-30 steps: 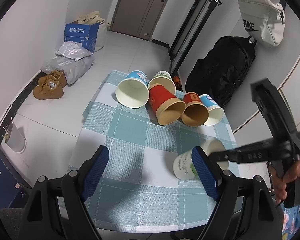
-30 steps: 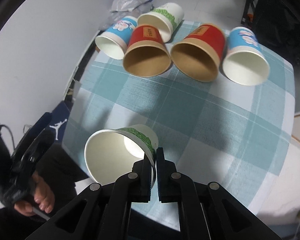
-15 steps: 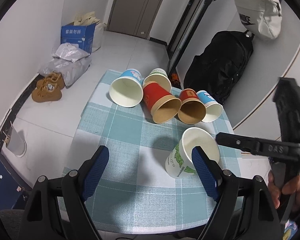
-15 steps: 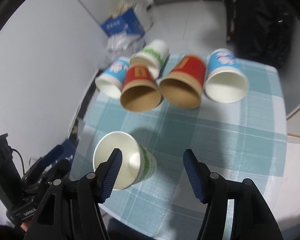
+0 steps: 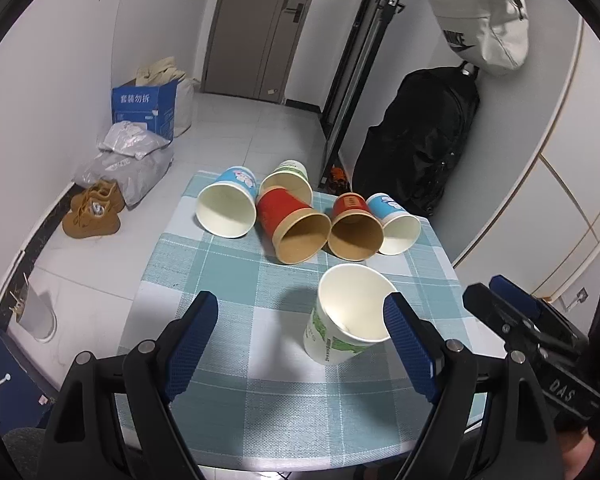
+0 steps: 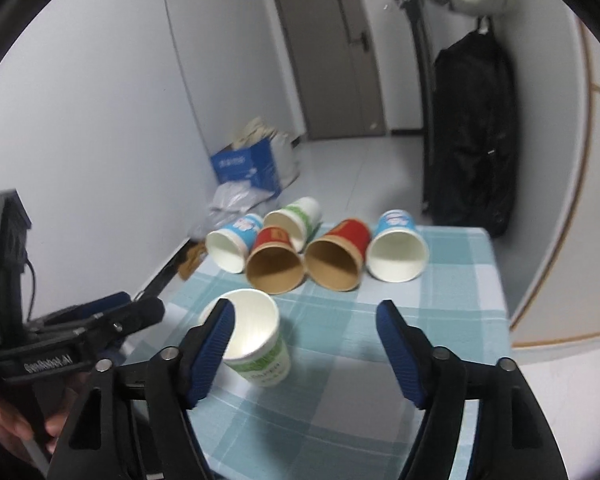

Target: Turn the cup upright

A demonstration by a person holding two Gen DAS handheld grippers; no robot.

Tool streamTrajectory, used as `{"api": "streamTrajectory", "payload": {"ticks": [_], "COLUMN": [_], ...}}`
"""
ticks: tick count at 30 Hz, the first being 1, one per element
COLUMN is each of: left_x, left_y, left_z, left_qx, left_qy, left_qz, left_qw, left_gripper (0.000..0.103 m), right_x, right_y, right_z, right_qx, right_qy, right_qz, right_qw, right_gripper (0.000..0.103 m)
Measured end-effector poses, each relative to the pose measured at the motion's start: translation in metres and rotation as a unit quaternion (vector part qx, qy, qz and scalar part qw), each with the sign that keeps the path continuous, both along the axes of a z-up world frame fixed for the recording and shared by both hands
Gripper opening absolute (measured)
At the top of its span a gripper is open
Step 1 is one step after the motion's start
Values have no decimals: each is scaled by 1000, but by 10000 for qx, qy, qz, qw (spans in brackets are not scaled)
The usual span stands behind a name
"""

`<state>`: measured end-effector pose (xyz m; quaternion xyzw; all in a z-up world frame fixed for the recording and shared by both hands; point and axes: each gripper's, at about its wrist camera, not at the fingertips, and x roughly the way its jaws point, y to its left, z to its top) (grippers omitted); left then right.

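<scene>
A white paper cup with green print (image 5: 348,320) stands upright on the checked tablecloth (image 5: 236,280); it also shows in the right wrist view (image 6: 256,344). My left gripper (image 5: 300,344) is open and empty, just in front of the cup. My right gripper (image 6: 304,344) is open and empty, drawn back from the cup; it shows at the right edge of the left wrist view (image 5: 516,320). Several cups lie on their sides in a row at the far edge: two blue (image 5: 230,208) (image 5: 396,228), two red (image 5: 296,226) (image 5: 354,228), one green-and-white (image 5: 288,180).
A black backpack (image 5: 420,140) and a white bag (image 5: 480,32) hang at the wall on the right. A blue box (image 5: 144,108), grey bags (image 5: 128,160) and brown shoes (image 5: 94,214) lie on the floor left of the table. The table's right edge (image 6: 496,280) is near the wall.
My right gripper was shut on the green-print cup's rim, stood it upright, opened and drew back. My left gripper stayed open and barely moved.
</scene>
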<state>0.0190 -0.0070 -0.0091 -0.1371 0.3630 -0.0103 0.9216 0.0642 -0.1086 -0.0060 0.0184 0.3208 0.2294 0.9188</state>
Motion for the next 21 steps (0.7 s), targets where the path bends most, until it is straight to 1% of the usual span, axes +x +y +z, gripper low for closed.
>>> {"api": "streamTrajectory", "payload": {"ticks": [4, 5, 7, 11, 12, 13, 15, 16, 21], "left_x": [-4, -6, -10, -14, -15, -16, -18, -19, -21], "left_y": [-6, -8, -11, -15, -16, -17, -18, -18, -15], "left_z": [3, 5, 7, 5, 5, 5, 5, 4, 3], "left_qx": [-9, 44, 142, 254, 326, 372, 399, 398, 370], "left_qy": [-71, -126, -194, -166, -168, -180, -221, -224, -191], "left_qz": [-58, -39, 11, 75, 98, 104, 85, 81, 177], "left_qw": [10000, 9999, 9997, 9995, 9993, 9991, 9989, 9989, 9990], "left_gripper": [82, 82, 82, 82, 82, 82, 82, 82, 82], "right_x": [-8, -9, -14, -29, -33, -37, -42, -44, -49], "right_y": [-8, -10, -15, -25, -28, -30, -33, -33, -40], "right_z": [-3, -4, -2, 1, 4, 8, 12, 13, 10], "right_qx": [129, 177, 314, 515, 579, 625, 670, 687, 750], "right_qy": [-59, -53, -82, -179, -270, -356, -523, -558, -458], "right_qz": [-136, -141, -159, -203, -251, -244, -284, -293, -381], "right_qw": [9998, 9997, 9993, 9983, 9976, 9971, 9960, 9956, 9954], "right_gripper": [79, 79, 85, 86, 89, 95, 98, 98, 99]}}
